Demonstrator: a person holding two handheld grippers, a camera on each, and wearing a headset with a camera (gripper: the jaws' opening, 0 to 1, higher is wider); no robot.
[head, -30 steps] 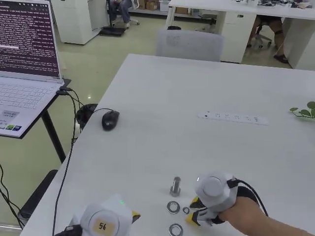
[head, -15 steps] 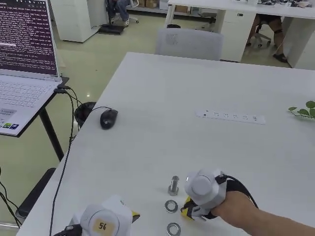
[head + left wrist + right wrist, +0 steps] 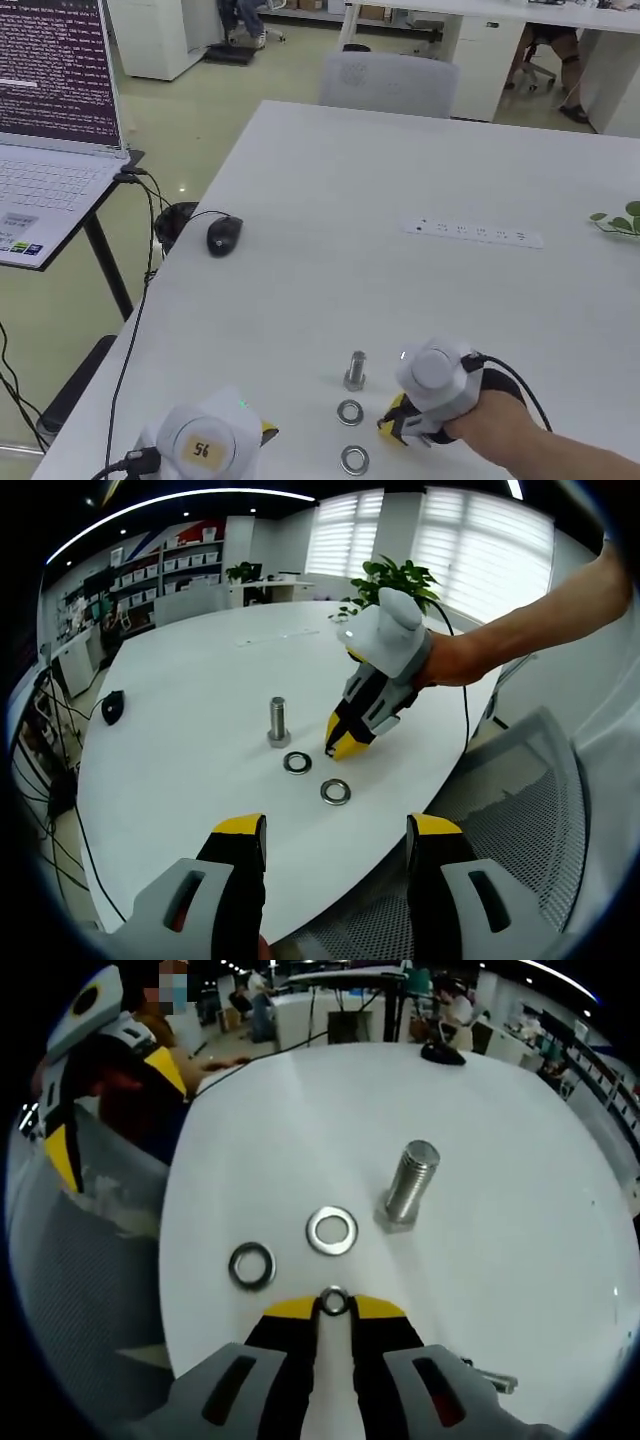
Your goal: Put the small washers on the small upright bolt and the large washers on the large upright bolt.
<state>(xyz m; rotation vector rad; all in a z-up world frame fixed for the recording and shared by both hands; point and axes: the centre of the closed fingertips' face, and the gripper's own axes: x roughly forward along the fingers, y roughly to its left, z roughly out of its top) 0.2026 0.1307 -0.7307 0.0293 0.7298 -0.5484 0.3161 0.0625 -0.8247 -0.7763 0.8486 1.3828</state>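
Note:
One large upright bolt (image 3: 355, 370) (image 3: 410, 1185) (image 3: 277, 722) stands on the white table (image 3: 400, 180). Two large washers lie flat near it: one (image 3: 350, 411) (image 3: 332, 1230) (image 3: 296, 763) close to the bolt, the other (image 3: 354, 460) (image 3: 251, 1265) (image 3: 335, 791) nearer the table edge. My right gripper (image 3: 390, 426) (image 3: 334, 1308) (image 3: 339, 746) points down at the table beside them, shut on a small washer (image 3: 334, 1301) between its yellow tips. My left gripper (image 3: 335, 828) (image 3: 262, 436) is open and holds nothing, back at the near table edge.
A small metal piece (image 3: 492, 1380) lies just right of my right gripper. A mouse (image 3: 224, 236) with its cable sits at the table's left edge, a power strip (image 3: 470, 234) farther back. A laptop (image 3: 50, 110) stands on a side stand, a grey chair (image 3: 388, 85) beyond the table.
My right gripper slid left over the small washer that lay beside the large one, then back a little; that washer no longer shows on the table in the head view. The left gripper stayed put.

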